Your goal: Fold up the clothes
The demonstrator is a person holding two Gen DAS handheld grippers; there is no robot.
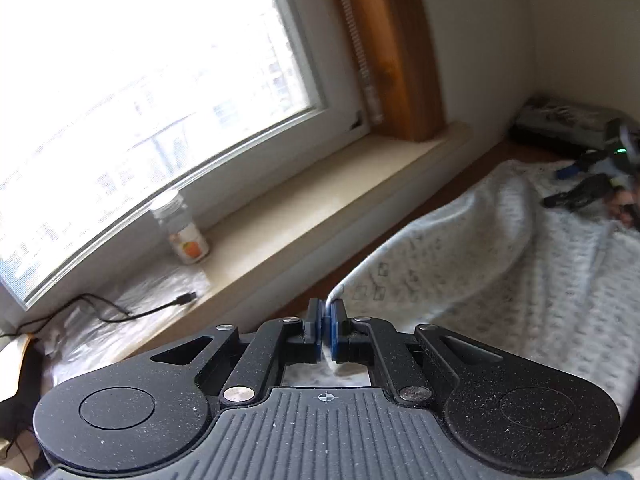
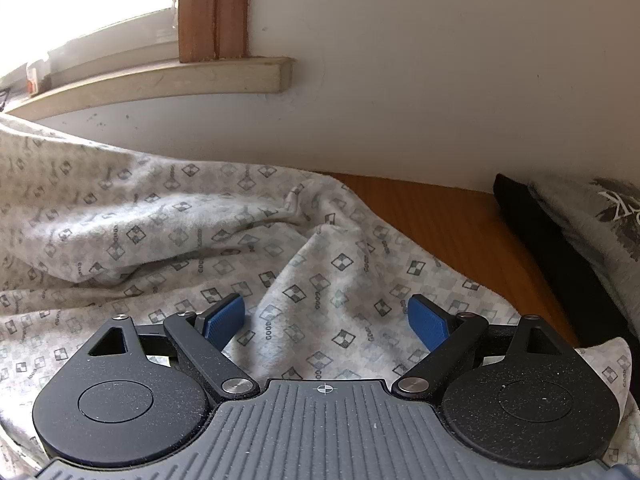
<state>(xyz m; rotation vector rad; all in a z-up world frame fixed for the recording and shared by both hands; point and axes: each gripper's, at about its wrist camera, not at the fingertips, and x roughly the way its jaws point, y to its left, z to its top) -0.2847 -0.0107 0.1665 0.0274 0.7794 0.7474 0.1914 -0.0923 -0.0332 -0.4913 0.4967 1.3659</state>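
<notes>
A white garment with a small grey checker print lies crumpled on the wooden table. My left gripper is shut on a corner of this garment, and the cloth is lifted into a ridge running away to the right. In the right wrist view the same patterned garment spreads in loose folds under my right gripper, which stands open just above the cloth with nothing between its blue pads. The right gripper also shows far off in the left wrist view.
A window sill carries a clear jar, a black cable and plastic film. A folded grey and black garment stack lies at the table's right by the wall. Bare orange-brown table shows between them.
</notes>
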